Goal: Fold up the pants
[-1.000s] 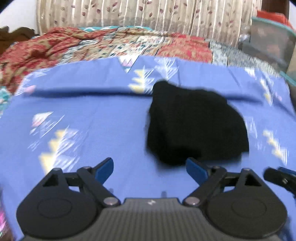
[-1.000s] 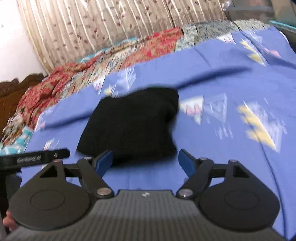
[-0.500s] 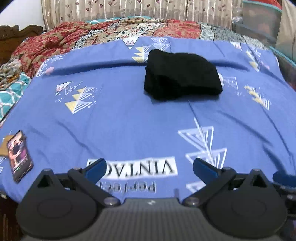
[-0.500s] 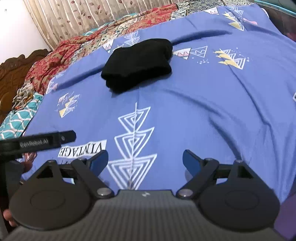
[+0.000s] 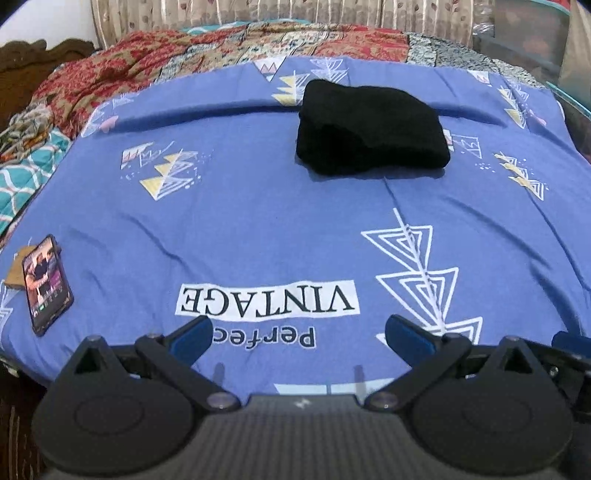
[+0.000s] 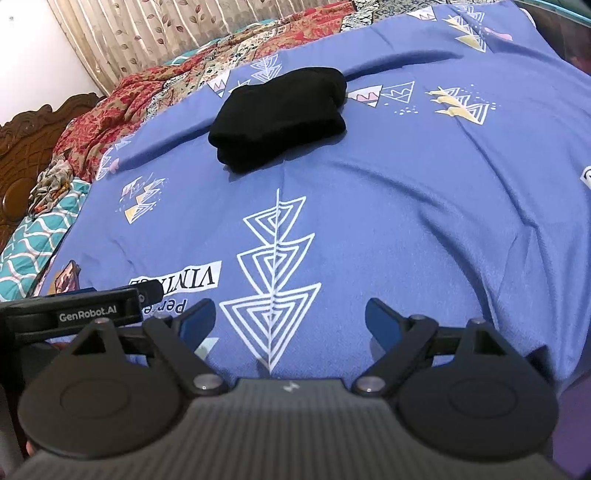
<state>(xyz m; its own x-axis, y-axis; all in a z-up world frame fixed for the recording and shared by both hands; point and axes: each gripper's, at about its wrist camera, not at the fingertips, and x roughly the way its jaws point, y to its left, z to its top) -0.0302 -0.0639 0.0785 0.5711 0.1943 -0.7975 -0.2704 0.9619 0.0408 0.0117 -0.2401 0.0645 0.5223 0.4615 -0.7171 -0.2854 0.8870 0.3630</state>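
Lying folded into a compact black bundle, the pants sit on the blue sheet toward the far side of the bed, well apart from both of your tools. In the right wrist view the pants show stacked layers along their near edge, with a long crease in the sheet running past their far end.

Your left gripper has its jaws spread wide and holds nothing; its blue fingertips hang over the near edge of the sheet, above the upside-down "Perfect VINTAGE" print. Your right gripper is likewise spread apart and empty, hovering over the white stacked-triangle pattern near the bed's edge. The body of the left gripper, marked GenRobot.AI, shows at the left of the right wrist view, just beside your right tool.

A phone with a lit screen lies on the sheet at the near left, resting partly on a tan card. A red patterned quilt is bunched at the far side of the bed, a teal patterned cloth lies at the left, and a leaf-print curtain hangs behind. A carved wooden headboard stands at the far left.
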